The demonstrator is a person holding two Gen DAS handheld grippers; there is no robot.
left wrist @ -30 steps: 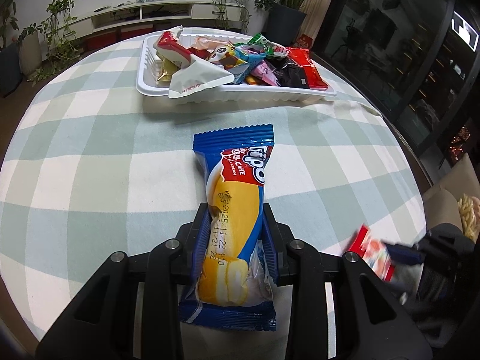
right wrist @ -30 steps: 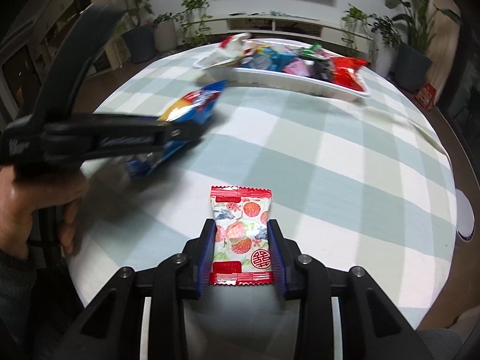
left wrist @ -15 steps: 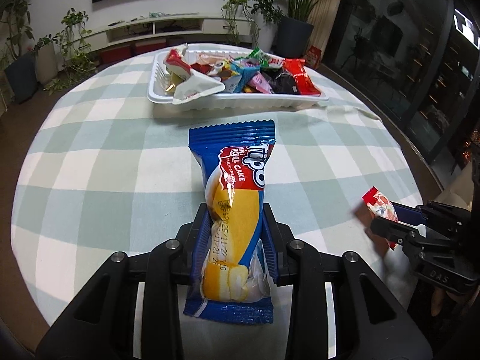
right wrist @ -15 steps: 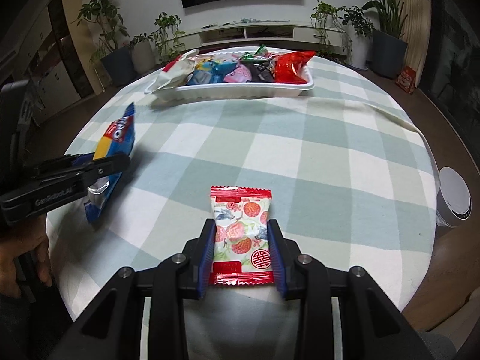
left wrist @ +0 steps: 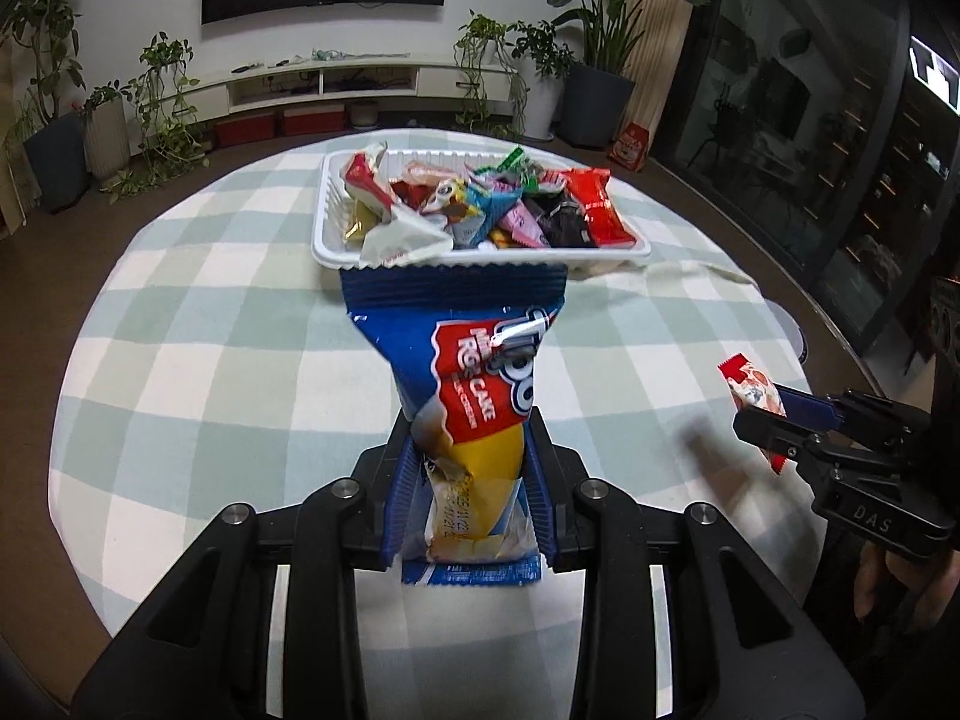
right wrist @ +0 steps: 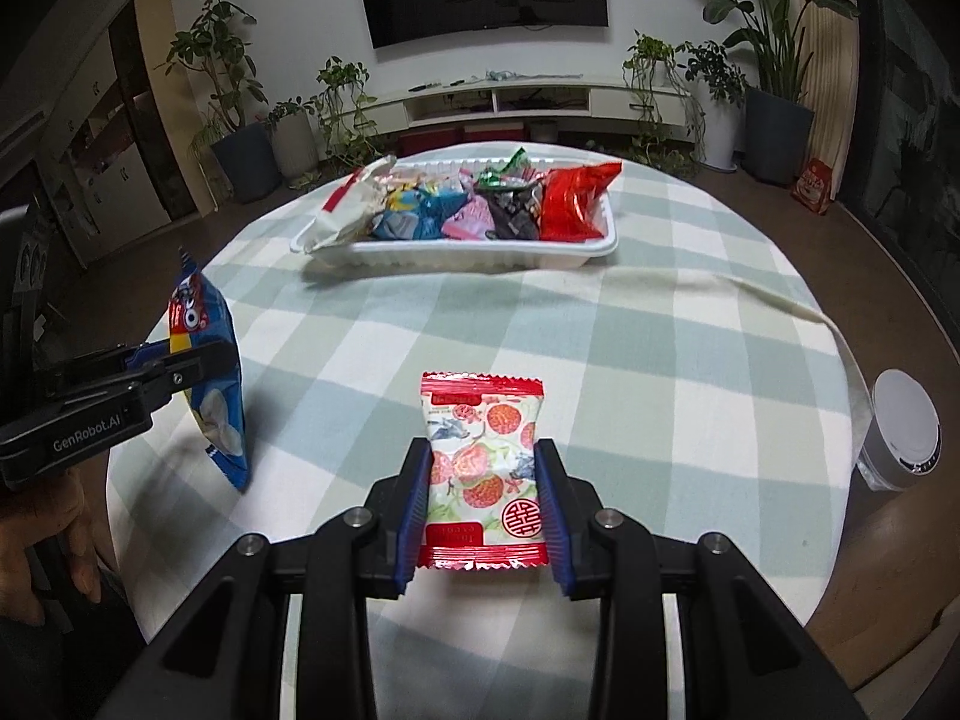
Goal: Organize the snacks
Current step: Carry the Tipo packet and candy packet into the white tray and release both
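Your left tongs [left wrist: 471, 501] clench the cake pack [left wrist: 474, 396] at lower centre; your right tongs [right wrist: 483, 507] clench the candy packet [right wrist: 483, 462] likewise. Both seem light, soft, slippery: grip mid-body, gently. The tray [left wrist: 636, 252] sits above.

Pale green and white checks under bright wrappers

The round cloth-covered worktop [right wrist: 600, 330] is checked green and white; the roll cake packet [left wrist: 474, 396] is blue, red and yellow; the small sachet [right wrist: 483, 468] is white with red fruit and red ends; the plastic tray [right wrist: 456, 252] is white.
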